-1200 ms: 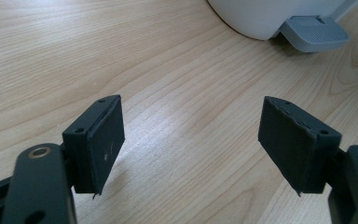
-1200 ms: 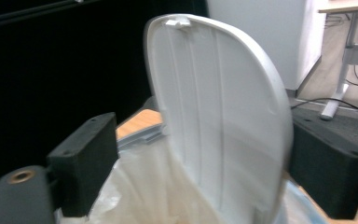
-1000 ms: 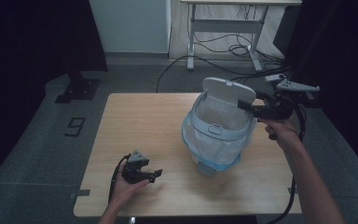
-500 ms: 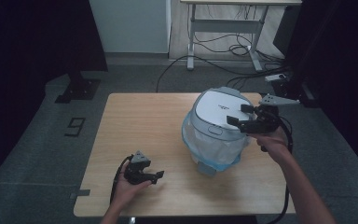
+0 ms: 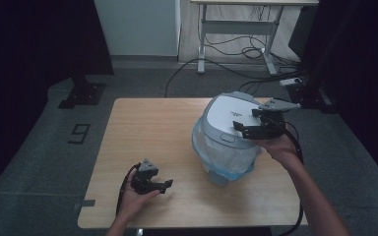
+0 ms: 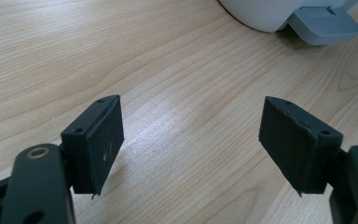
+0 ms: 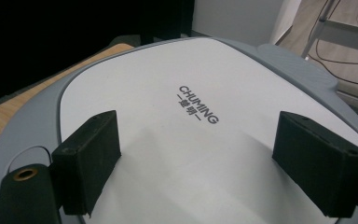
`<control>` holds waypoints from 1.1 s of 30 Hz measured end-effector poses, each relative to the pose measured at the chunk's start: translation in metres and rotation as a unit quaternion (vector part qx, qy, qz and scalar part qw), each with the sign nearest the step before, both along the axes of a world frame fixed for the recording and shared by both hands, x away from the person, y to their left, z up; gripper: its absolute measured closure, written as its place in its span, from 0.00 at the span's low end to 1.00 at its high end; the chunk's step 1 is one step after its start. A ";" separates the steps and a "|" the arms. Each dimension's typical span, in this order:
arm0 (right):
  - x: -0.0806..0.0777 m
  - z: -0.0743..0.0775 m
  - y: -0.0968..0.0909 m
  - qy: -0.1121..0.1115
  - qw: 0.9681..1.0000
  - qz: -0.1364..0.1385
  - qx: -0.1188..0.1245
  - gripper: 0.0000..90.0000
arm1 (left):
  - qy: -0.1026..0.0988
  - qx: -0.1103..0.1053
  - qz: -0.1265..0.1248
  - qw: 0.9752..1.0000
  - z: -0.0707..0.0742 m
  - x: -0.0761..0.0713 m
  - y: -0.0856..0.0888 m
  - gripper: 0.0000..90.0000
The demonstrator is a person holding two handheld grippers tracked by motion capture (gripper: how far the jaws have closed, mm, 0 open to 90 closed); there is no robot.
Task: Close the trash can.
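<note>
**Both grippers open; right one over closed bin lid**

Left gripper [image 5: 153,183]: near front-left edge of the desk [image 5: 147,128], low over the wood, held in the person's left hand [image 5: 134,199]. Jaws spread wide, nothing between them. Its own view shows bare desk between the pads [image 6: 100,144], with the bin's grey pedal [image 6: 325,25] and white base at top right, well apart from the gripper.

Bin [image 5: 229,135]: white body, grey-rimmed lid [image 5: 231,115], blue liner bag [image 5: 211,152] hanging over the rim. Stands on the right half of the desk. Lid is down, flat on the body.

Right gripper [image 5: 250,129]: above the right side of the lid, held by the right hand [image 5: 280,147], cable looping down past the desk edge. Jaws apart, gripping nothing. In the right gripper view the pads [image 7: 91,158] sit just over the white lid panel, either side of the "CHUMING" print [image 7: 199,104]; cannot tell whether they touch the lid.

Beyond the desk: grey floor [image 5: 142,83], a second desk's legs [image 5: 204,39], cables [image 5: 236,51].
</note>
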State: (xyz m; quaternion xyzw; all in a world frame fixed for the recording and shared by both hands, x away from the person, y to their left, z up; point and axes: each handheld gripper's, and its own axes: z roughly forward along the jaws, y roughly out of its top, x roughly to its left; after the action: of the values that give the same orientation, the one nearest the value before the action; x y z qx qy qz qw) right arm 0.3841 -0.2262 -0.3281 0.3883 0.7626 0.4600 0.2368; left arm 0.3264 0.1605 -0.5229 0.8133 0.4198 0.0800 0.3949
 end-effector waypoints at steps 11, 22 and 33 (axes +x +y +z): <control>-0.027 -0.006 -0.023 -0.081 0.996 -0.007 0.046 0.20 | -0.004 0.002 0.009 1.000 0.000 0.002 0.004 0.25; -0.061 -0.026 -0.072 -0.092 0.993 -0.017 0.076 0.20 | -0.006 0.002 0.014 1.000 -0.001 0.001 0.003 0.25; -0.082 -0.084 -0.111 -0.065 0.993 -0.038 0.086 0.21 | -0.005 0.008 0.018 1.000 -0.004 0.002 0.003 0.25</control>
State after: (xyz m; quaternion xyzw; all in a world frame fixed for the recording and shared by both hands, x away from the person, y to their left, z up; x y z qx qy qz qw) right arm 0.3023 -0.3368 -0.4123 0.4049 0.6880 0.5388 0.2691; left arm 0.3281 0.1637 -0.5270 0.8083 0.4317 0.0941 0.3892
